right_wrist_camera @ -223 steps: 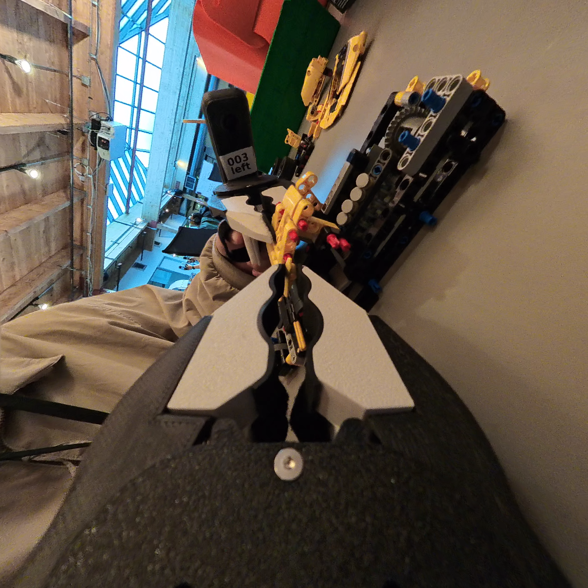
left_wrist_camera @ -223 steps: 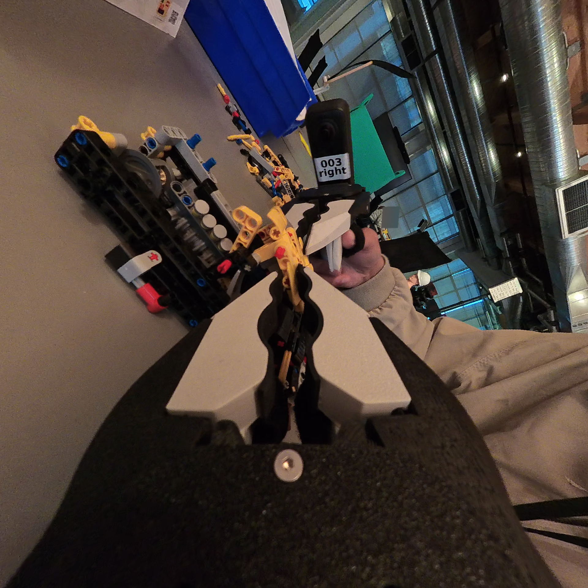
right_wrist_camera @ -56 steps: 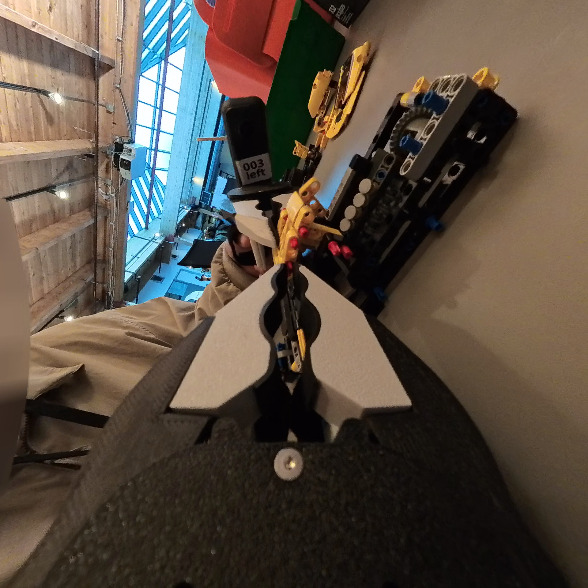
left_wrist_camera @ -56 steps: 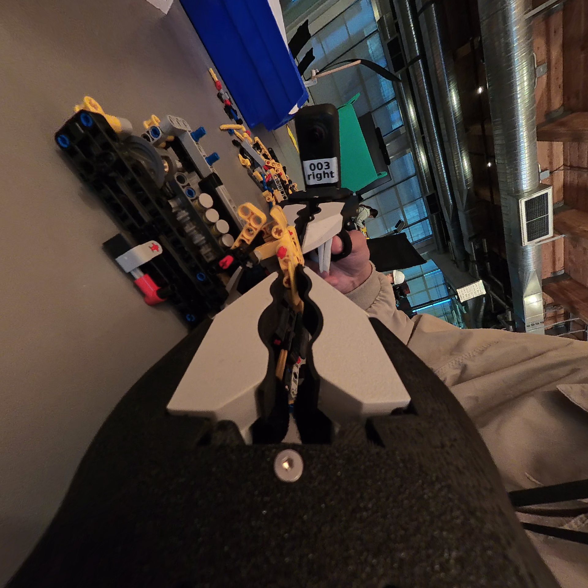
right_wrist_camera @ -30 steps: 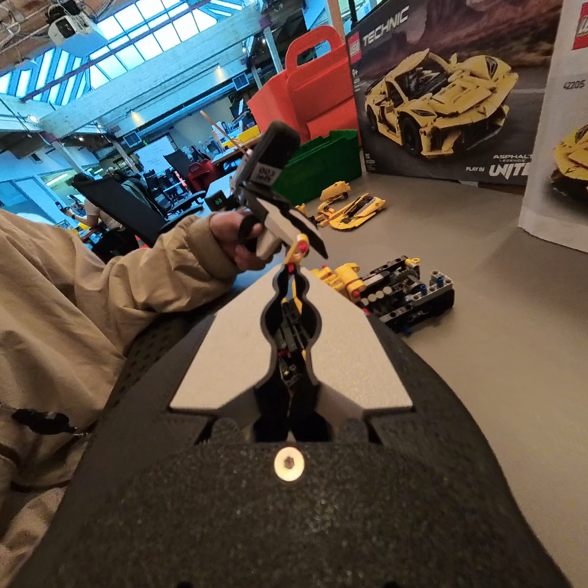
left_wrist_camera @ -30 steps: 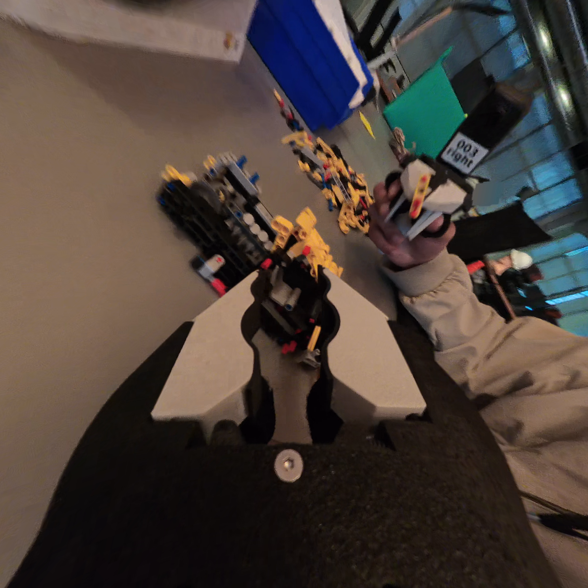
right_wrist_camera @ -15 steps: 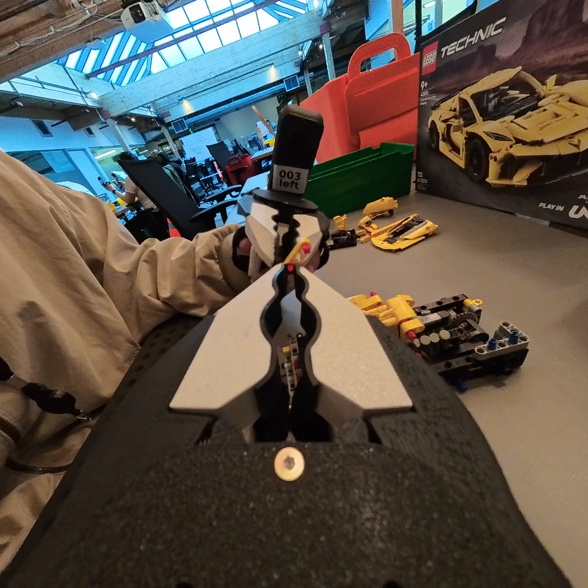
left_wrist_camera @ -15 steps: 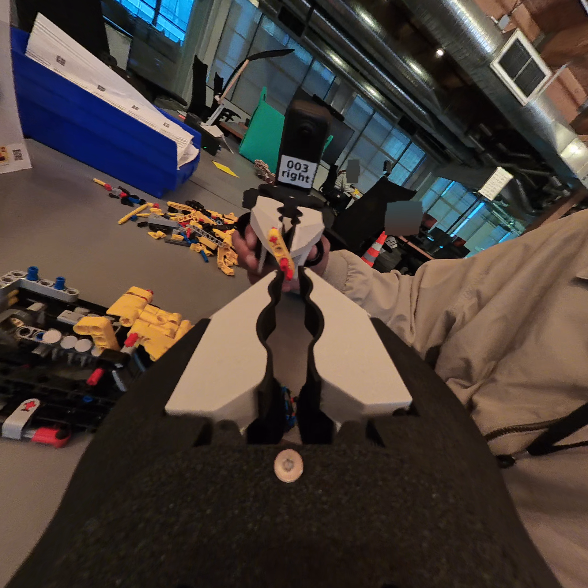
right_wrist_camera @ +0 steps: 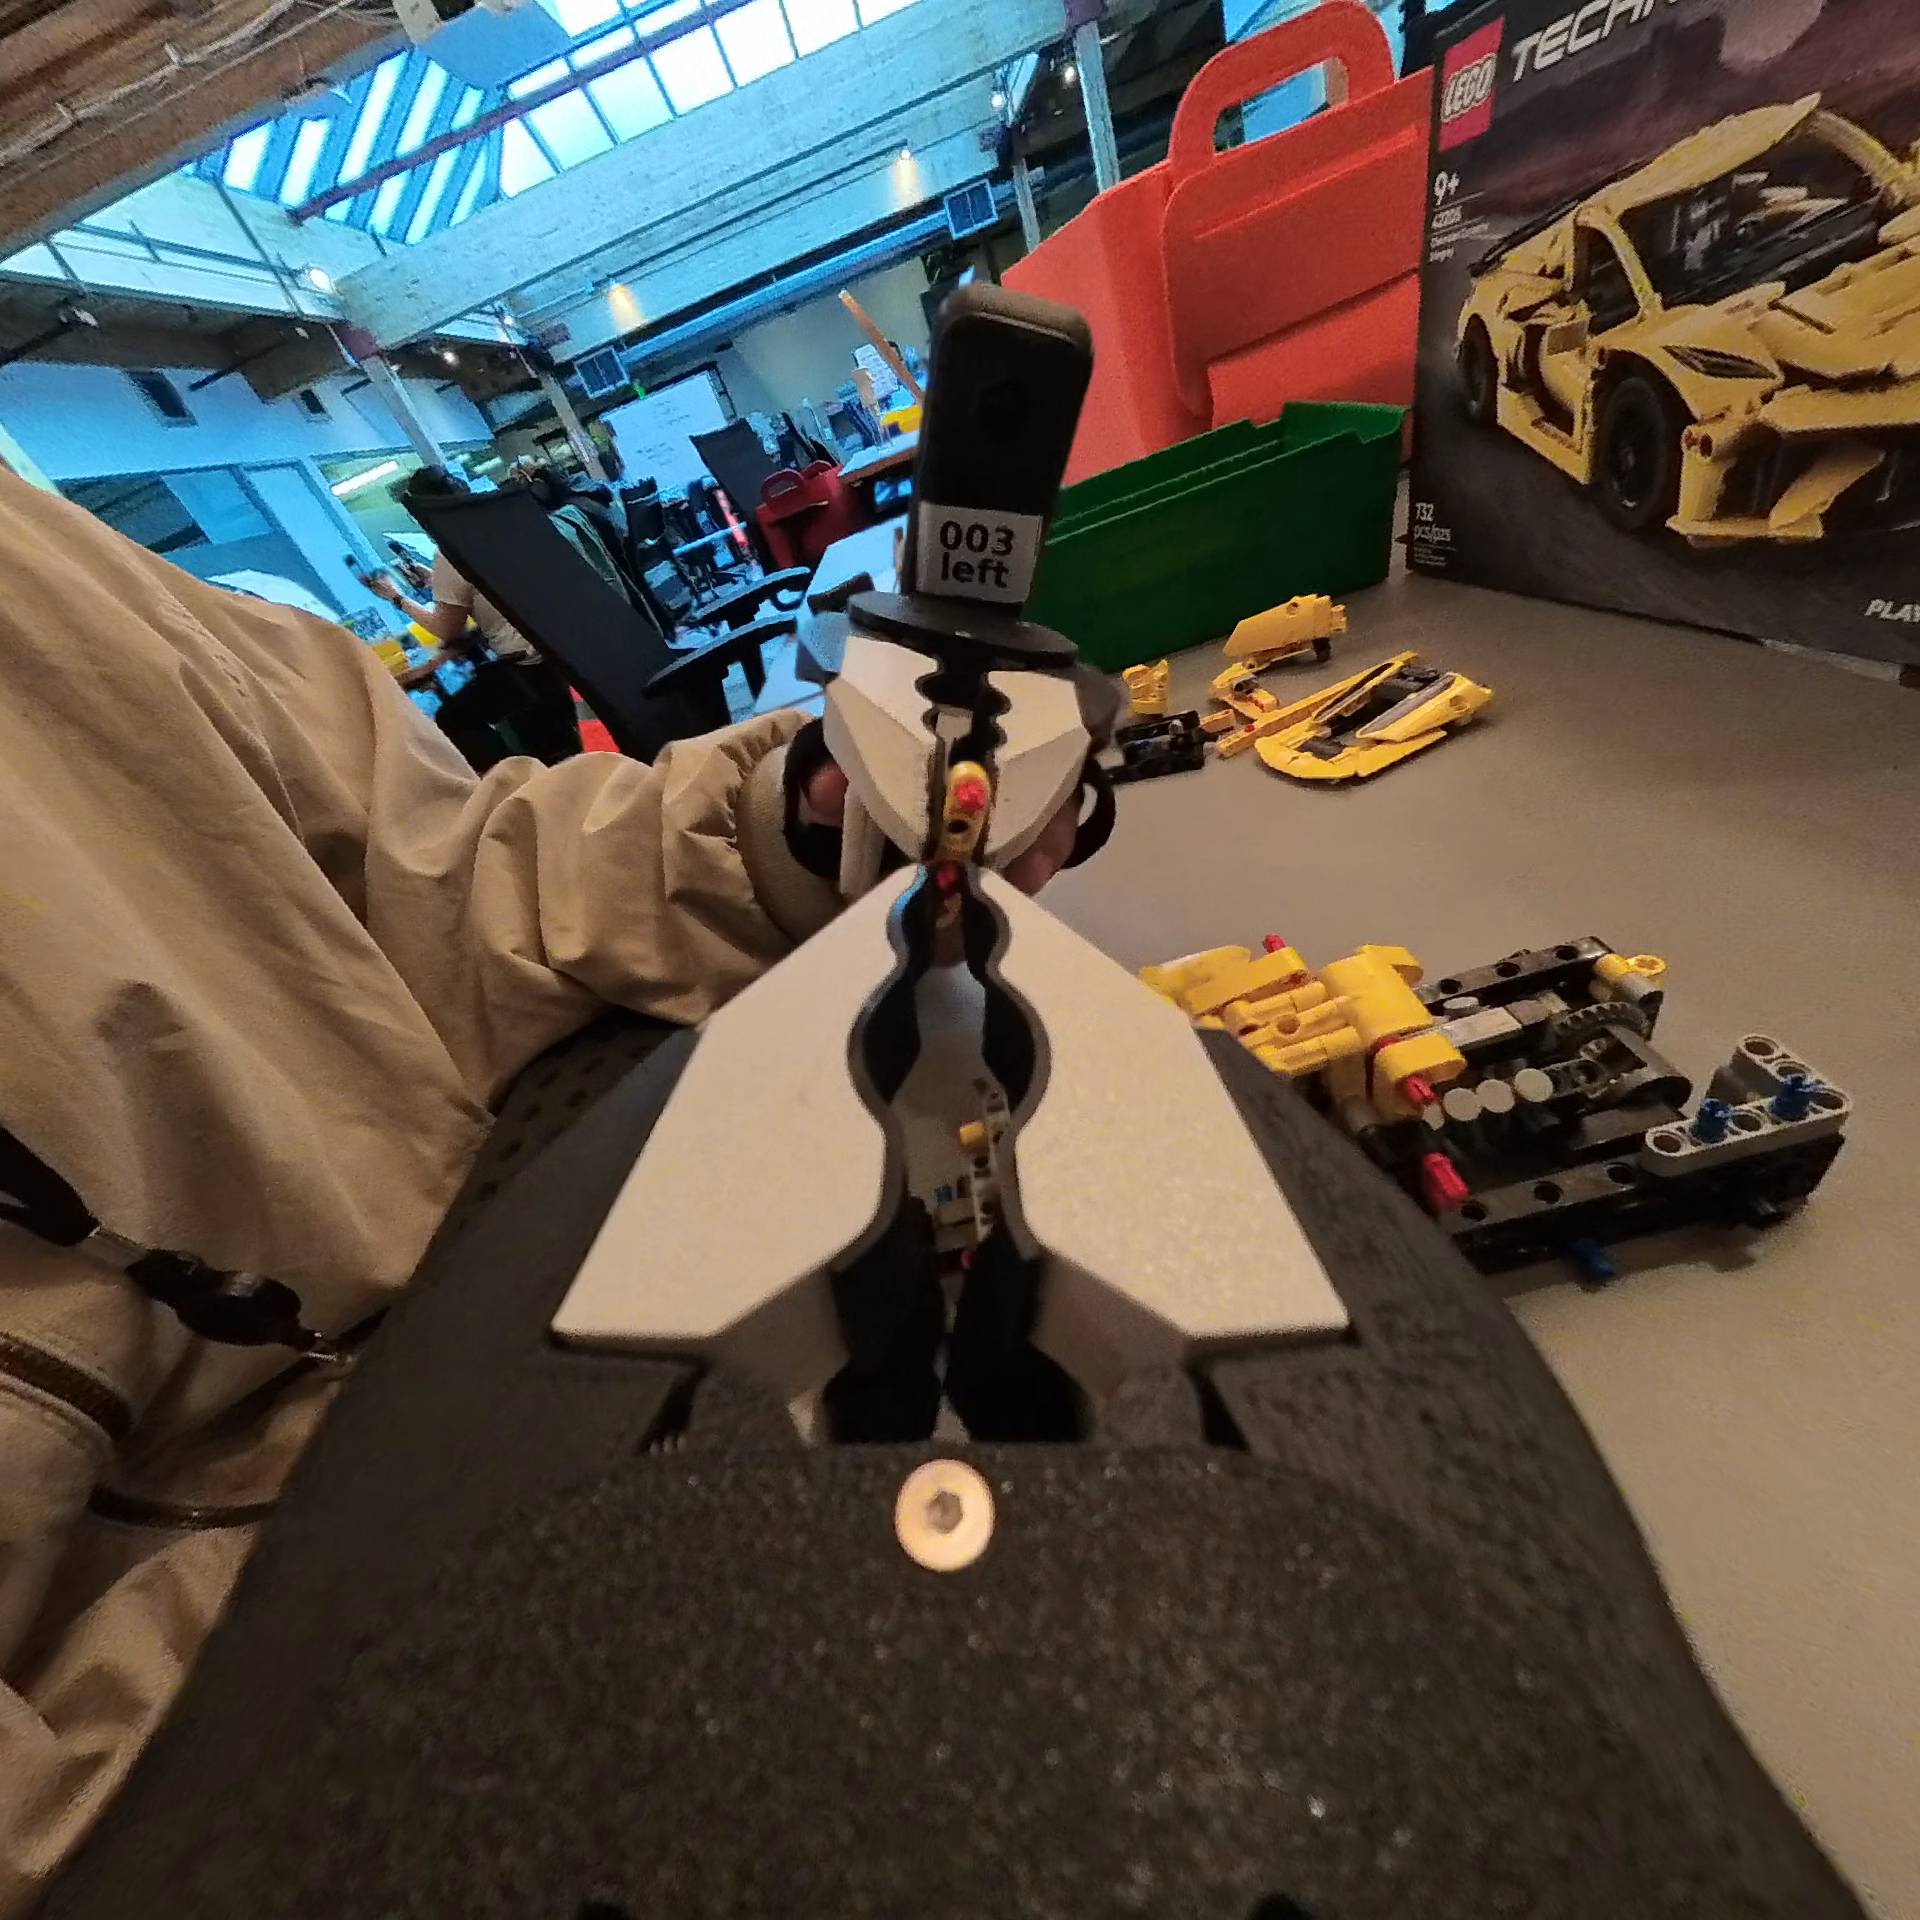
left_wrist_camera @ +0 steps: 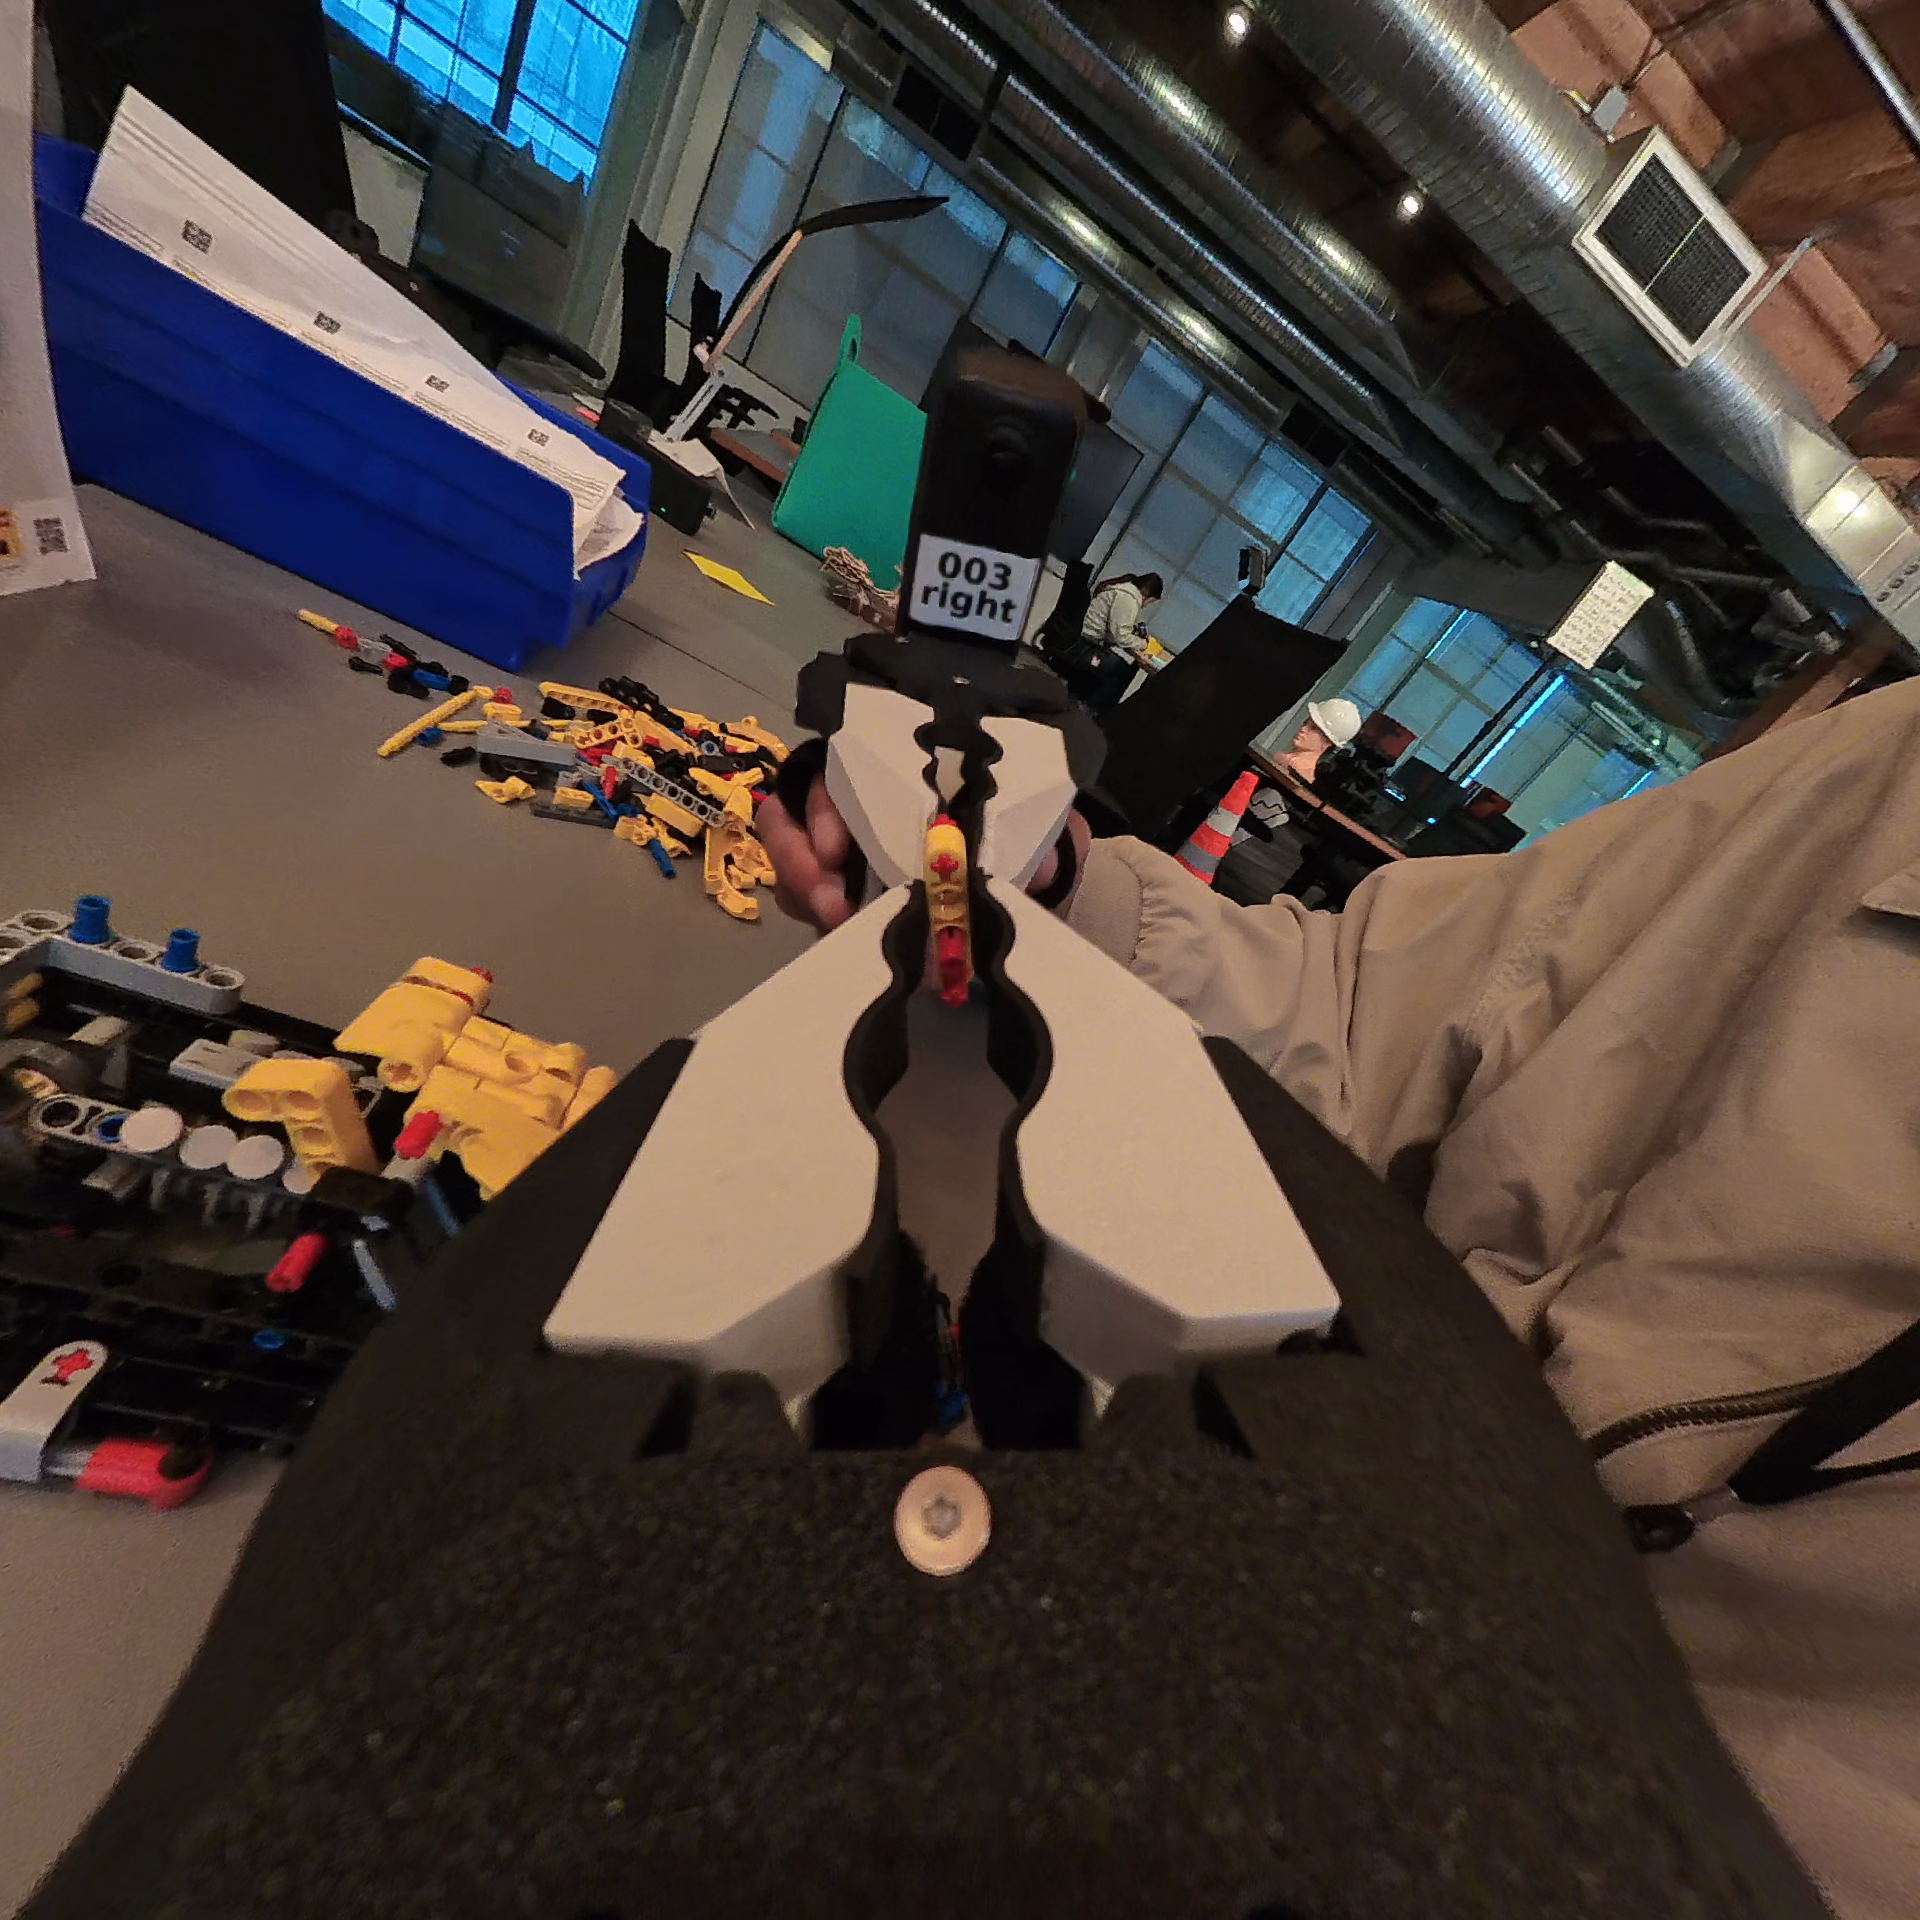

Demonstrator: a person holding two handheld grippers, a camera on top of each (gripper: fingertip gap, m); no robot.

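Grey table (left_wrist_camera: 260,831) below — 2 grippers' fingers pinching 1 yellow-red piece (left_wrist_camera: 945,904), its middle hidden.

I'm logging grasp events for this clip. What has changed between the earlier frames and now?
Both grippers rolled level and lifted away from the black-and-yellow brick chassis on the grey table. The small yellow beam with red pins came away with them; the left gripper and right gripper each clamp one end. The chassis and loose brick pile stayed put.
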